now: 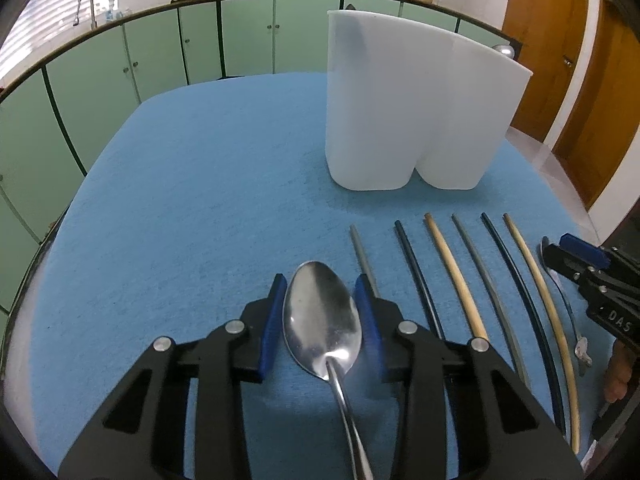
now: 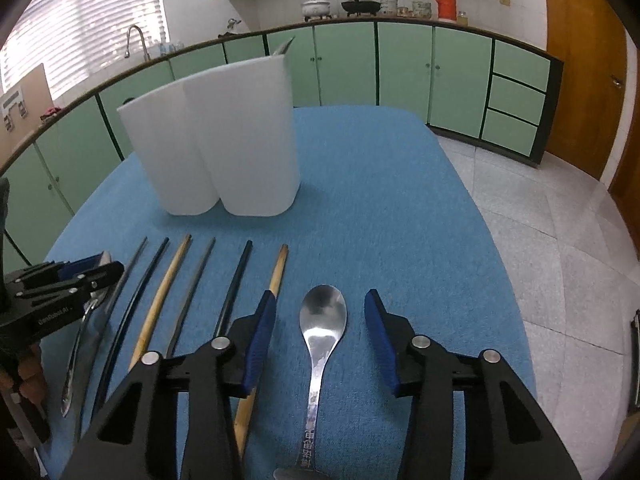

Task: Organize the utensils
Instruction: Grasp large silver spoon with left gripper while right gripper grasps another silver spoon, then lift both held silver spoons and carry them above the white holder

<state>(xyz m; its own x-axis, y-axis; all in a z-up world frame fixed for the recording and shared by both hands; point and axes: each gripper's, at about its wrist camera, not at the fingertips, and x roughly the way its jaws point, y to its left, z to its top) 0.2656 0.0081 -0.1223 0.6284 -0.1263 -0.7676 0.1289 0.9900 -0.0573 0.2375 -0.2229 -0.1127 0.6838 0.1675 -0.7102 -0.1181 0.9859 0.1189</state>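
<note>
A large steel spoon (image 1: 324,320) lies on the blue tablecloth between the fingers of my left gripper (image 1: 322,292), which straddles its bowl, open. A smaller steel spoon (image 2: 322,320) lies between the fingers of my right gripper (image 2: 320,300), also open around it. Several chopsticks (image 1: 456,276) in black, grey and bamboo lie side by side between the two spoons; they also show in the right wrist view (image 2: 192,280). A white two-compartment holder (image 1: 416,100) stands behind them, also seen from the right wrist (image 2: 216,136), with a utensil tip (image 2: 285,46) poking out.
The blue-clothed table (image 1: 200,180) ends near green kitchen cabinets (image 1: 160,52). Tiled floor (image 2: 540,208) lies right of the table. Each gripper shows in the other's view: the right one (image 1: 576,268) and the left one (image 2: 68,280).
</note>
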